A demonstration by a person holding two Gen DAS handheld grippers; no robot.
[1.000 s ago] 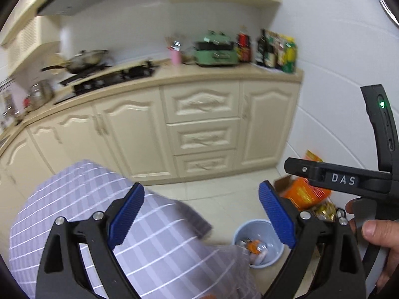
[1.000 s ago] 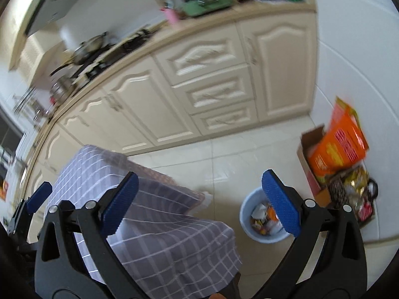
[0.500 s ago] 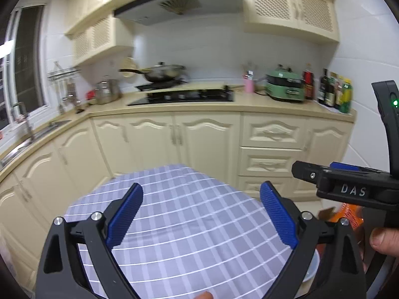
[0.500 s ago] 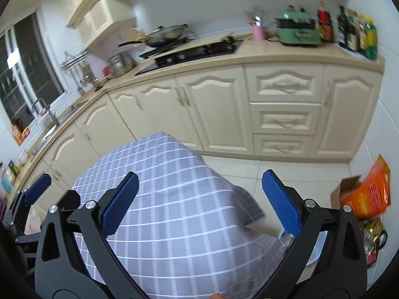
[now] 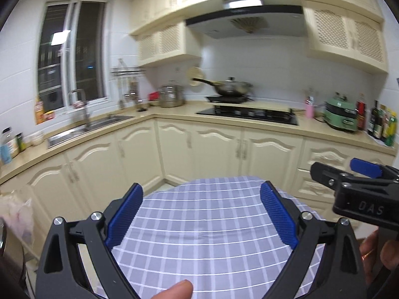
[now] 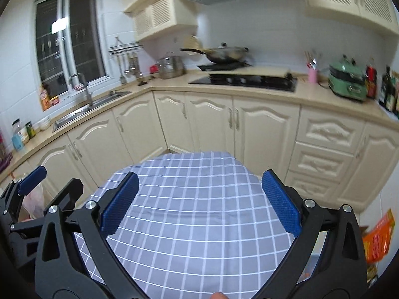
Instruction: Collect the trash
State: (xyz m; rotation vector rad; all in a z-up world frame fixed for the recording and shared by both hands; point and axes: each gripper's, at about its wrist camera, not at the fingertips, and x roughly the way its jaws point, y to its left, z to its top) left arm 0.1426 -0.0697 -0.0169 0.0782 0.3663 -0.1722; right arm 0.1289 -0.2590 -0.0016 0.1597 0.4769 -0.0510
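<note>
My left gripper point(image 5: 202, 214) is open and empty above a table with a grey checked cloth point(image 5: 214, 224). My right gripper point(image 6: 199, 201) is open and empty above the same cloth point(image 6: 199, 219). The right gripper also shows at the right edge of the left wrist view point(image 5: 359, 182), and the left gripper at the left edge of the right wrist view point(image 6: 30, 184). No trash lies on the visible cloth. The blue bin is out of view.
Cream kitchen cabinets point(image 5: 212, 149) run behind the table, with a sink point(image 5: 82, 129), a hob point(image 5: 249, 113) with a wok, and a green cooker point(image 5: 341, 114). An orange bag point(image 6: 376, 236) sits on the floor at right. A thin plastic bag point(image 5: 17, 216) hangs at left.
Both grippers have tilted up from the floor and the blue bin to face the cabinets and wall. The bin has left both views. Both stay open.
</note>
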